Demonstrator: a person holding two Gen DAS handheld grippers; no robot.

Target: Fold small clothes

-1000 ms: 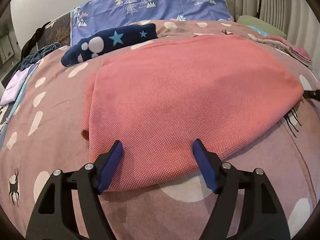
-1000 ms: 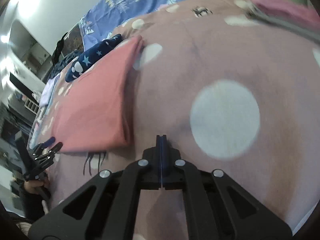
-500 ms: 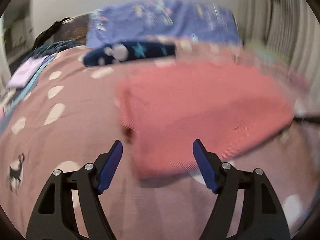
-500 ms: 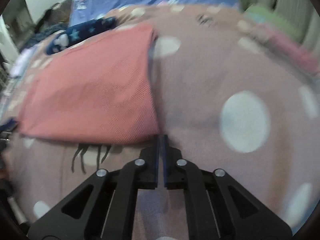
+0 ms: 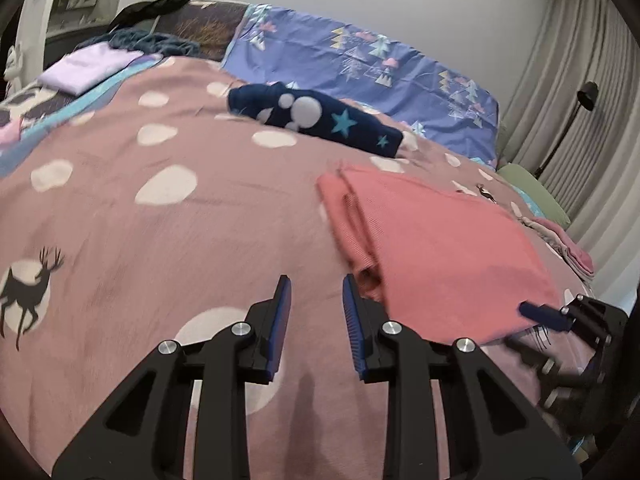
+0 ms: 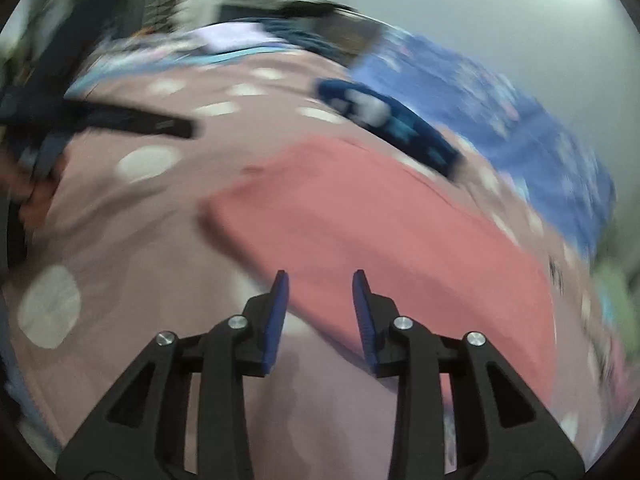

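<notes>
a folded pink cloth lies flat on the bed, toward its right side, with a navy star-print garment beyond it near the blue pillow. both grippers hang over the bedspread with nothing between their fingers.

the left gripper sits just left of the cloth's near left corner; its fingers have just been closing and now stand partly spread, with only bedspread showing in the gap. the right gripper points at the cloth's near edge; its fingers, pressed together a second ago, have just been opening and are now partly spread, apart from the fabric. in the left view the right gripper shows at the cloth's near right corner.

compared with a second ago, the left camera has swung off the cloth: then its wide-spread fingers bracketed the near hem, now the cloth sits off to the right. the right view, then facing mostly bare bedspread with the cloth at left, now has the cloth across its middle, heavily blurred by motion. the cloth itself looks much as it did.

judged from this, one fold is finished and released, and both hands are lining up on the near corners for the next fold.
</notes>
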